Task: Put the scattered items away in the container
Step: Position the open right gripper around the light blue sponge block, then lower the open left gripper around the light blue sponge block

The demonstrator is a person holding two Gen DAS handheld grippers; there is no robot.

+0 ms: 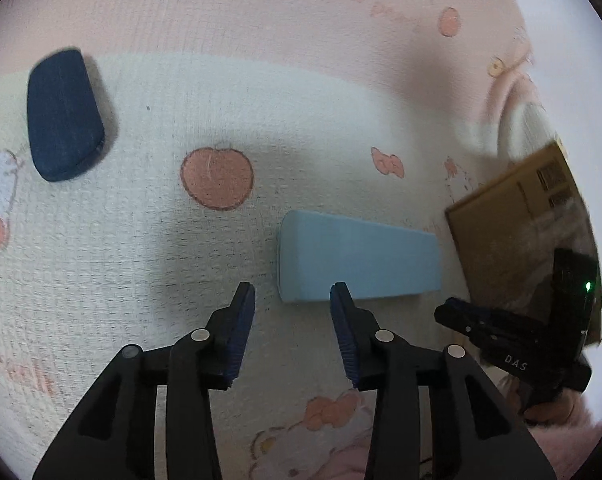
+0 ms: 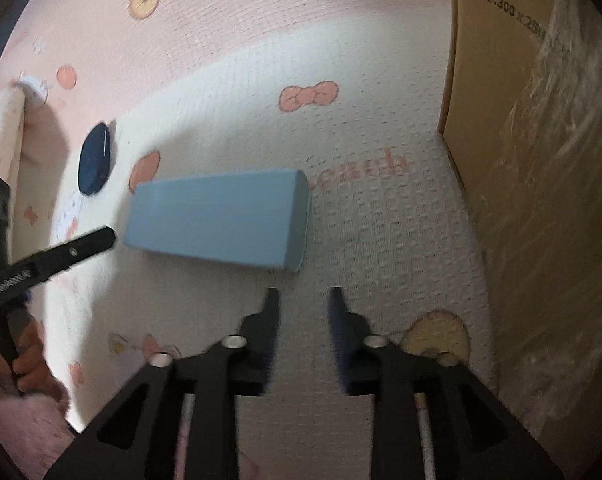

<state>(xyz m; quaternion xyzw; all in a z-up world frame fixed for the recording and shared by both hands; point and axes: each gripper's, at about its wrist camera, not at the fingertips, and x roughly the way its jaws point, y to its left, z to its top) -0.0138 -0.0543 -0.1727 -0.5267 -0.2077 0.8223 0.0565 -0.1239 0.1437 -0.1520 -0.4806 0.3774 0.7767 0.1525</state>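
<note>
Smooth pale-blue wedge block (image 1: 357,258) on woven blanket (image 1: 141,240), both left gripper (image 1: 292,292) and right gripper (image 2: 303,294) apart, empty.

The right gripper (image 1: 517,344), seen from the left wrist, carries the white letters "DAS". The cardboard box (image 2: 501,80) has print near its top edge, reading "300 x 25" after unreadable characters. The blanket (image 2: 381,220) shows pink letters, too blurred to read.

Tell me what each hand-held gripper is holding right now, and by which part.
Nothing is held. The left hand-held gripper and the right hand-held gripper both stand open and empty, just short of the light blue block lying on the blanket.
</note>
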